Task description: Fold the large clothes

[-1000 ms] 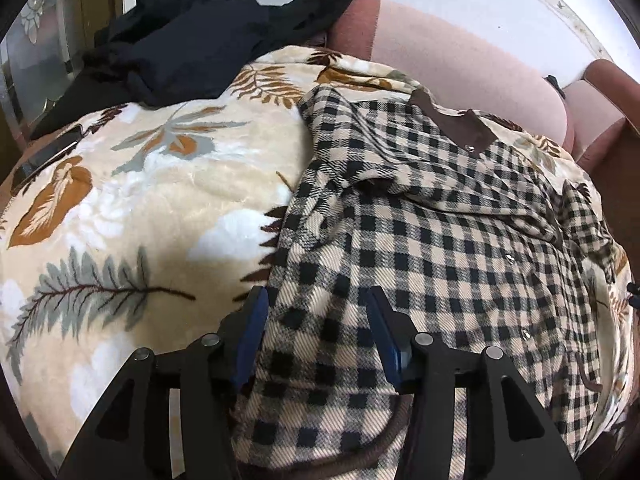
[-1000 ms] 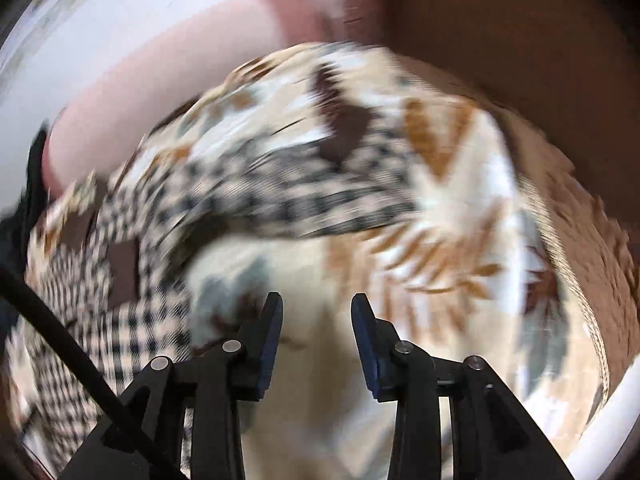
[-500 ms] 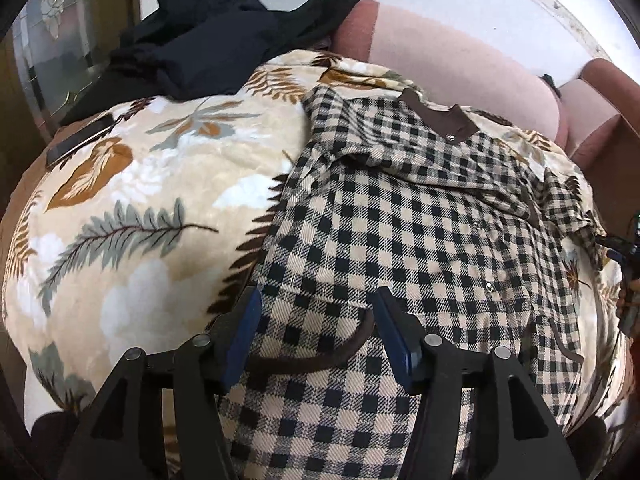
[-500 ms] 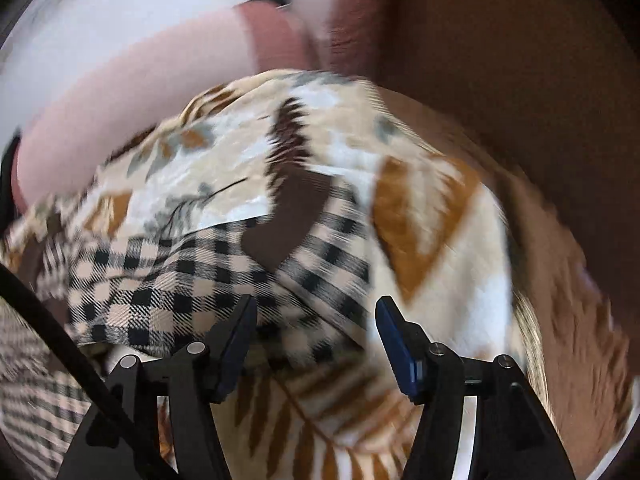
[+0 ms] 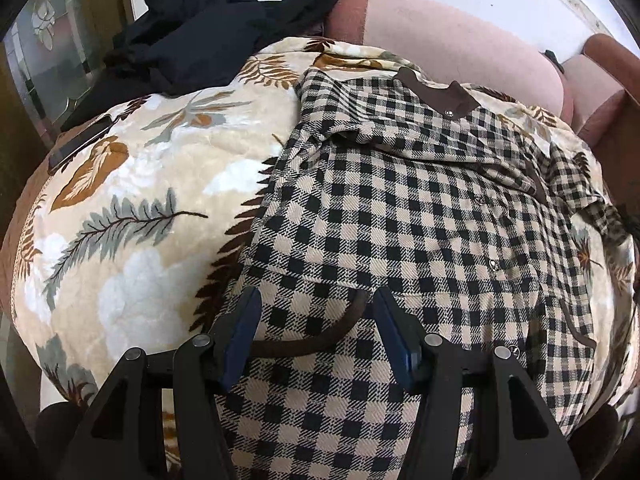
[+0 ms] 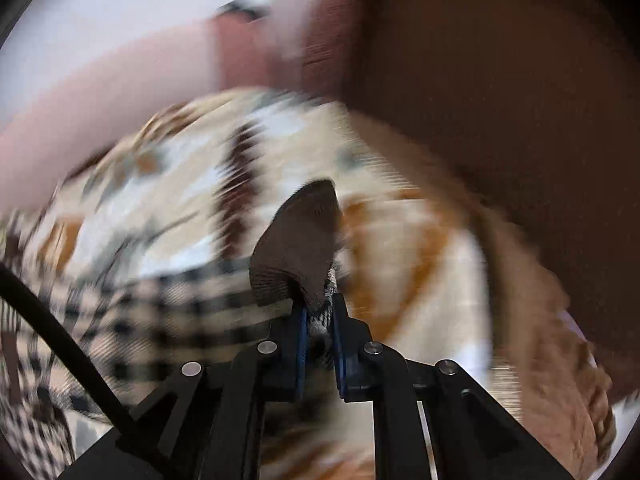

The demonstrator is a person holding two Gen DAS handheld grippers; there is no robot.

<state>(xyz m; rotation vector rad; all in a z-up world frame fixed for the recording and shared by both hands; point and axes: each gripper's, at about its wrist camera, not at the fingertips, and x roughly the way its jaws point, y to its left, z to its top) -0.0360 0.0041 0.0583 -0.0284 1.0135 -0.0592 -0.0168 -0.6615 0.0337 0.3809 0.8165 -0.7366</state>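
A black-and-beige checked shirt (image 5: 400, 216) with a brown collar lies spread, front up, on a leaf-patterned blanket (image 5: 132, 208). My left gripper (image 5: 316, 320) is open and hovers over the shirt's lower part, by a brown-trimmed pocket edge. In the blurred right wrist view, my right gripper (image 6: 320, 316) is shut on the shirt's sleeve end, with the brown cuff (image 6: 298, 248) sticking up past the jaws. The checked sleeve (image 6: 160, 304) trails off to the left.
The blanket covers a pink and brown sofa (image 5: 460, 48). A pile of black clothes (image 5: 216, 28) lies at the back left. A dark phone-like slab (image 5: 80, 144) rests on the blanket's left edge. A glass-panelled door (image 5: 48, 48) stands at the left.
My right gripper moved onto the sleeve cuff and closed on it; it was open before. My left gripper drew back along the shirt toward its lower part and stayed open.
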